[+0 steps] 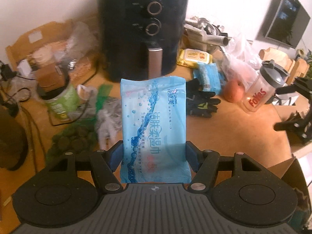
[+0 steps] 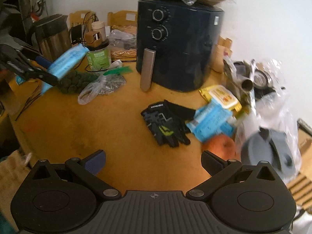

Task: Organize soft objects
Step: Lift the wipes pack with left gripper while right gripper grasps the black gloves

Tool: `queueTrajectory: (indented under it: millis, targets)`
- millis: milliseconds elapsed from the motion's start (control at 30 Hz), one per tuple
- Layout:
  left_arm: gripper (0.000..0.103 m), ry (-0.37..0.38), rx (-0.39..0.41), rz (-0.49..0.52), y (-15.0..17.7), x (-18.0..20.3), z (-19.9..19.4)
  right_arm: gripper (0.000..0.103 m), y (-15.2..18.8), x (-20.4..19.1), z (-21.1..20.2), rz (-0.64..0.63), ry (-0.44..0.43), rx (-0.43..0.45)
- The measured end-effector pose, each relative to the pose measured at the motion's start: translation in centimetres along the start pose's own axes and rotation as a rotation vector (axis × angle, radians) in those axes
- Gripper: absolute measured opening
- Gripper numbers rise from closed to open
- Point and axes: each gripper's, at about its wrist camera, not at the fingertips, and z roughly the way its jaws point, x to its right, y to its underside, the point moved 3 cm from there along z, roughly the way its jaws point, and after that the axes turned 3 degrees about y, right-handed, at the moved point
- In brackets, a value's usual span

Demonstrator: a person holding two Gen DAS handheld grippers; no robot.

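Wet wipes in a pale blue pack [image 1: 154, 120] sit pinched between the two pads of the left tool [image 1: 155, 156], held lengthwise so that the far end sticks out ahead of the fingers, lifted clear of the tabletop [image 1: 243, 132]. In the right wrist view the same pack [image 2: 62, 64] shows at the far left, up in the air in front of a green jar [image 2: 98, 56] and above a bag of dark green lumps [image 2: 75, 81]. The right tool [image 2: 153, 161] hangs over bare tabletop [image 2: 117, 126] with its fingers spread wide and nothing between them. Ahead of it lie black gloves [image 2: 165, 122] with yellow-green marks, flat on the wood. Just to their right lies a second blue wipes pack [image 2: 211, 122], touching the gloves' cuff, and behind that a yellow wipes pack [image 2: 222, 95]. An orange-red fruit [image 2: 222, 146] sits near the blue pack's near edge. A black air fryer [image 2: 175, 44] stands at the back of the tabletop, and a clear bottle with a grey lid [image 1: 261, 85] stands at the right in the left wrist view.
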Motion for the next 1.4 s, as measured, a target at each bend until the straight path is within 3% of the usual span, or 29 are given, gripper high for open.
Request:
queueTrajectory:
  millis: [400, 833, 1133, 1233, 1267, 1300, 1333, 1367, 1400]
  targets:
    - [0.065, -0.145, 0.032, -0.028, 1.9, -1.1, -3.4, 0.103, -1.7, 0.3, 8.0, -0.007, 0.013, -0.014]
    - [0.065, -0.158, 0.059, -0.112, 4.6, -1.9, -7.1, 0.100, -1.9, 0.0, 16.0, 0.030, 0.065, 0.004]
    - [0.065, -0.156, 0.052, -0.175, 6.9, -2.1, -9.2, 0.065, -1.1, 0.4, 20.7, 0.100, 0.106, -0.063]
    - [0.065, -0.158, 0.048, -0.186, 7.4, -2.1, -9.5, 0.059, -0.7, 0.6, 21.1, 0.152, 0.102, -0.075]
    - [0.065, -0.159, 0.047, -0.189, 7.6, -2.1, -9.7, 0.052, -0.7, 0.6, 21.0, 0.156, 0.099, -0.080]
    - [0.065, -0.161, 0.047, -0.193, 7.7, -2.1, -9.8, 0.035, -0.8, 0.4, 20.9, 0.154, 0.088, -0.081]
    - [0.065, -0.163, 0.048, -0.198, 7.8, -2.2, -9.9, 0.027, -1.1, 0.2, 20.7, 0.147, 0.073, -0.085]
    - [0.065, -0.164, 0.048, -0.202, 7.9, -2.2, -10.0, 0.003, -1.2, 0.0, 20.7, 0.134, 0.059, -0.096]
    - [0.065, -0.163, 0.049, -0.206, 8.0, -2.2, -10.1, 0.002, -1.3, -0.4, 20.5, 0.110, 0.064, -0.101]
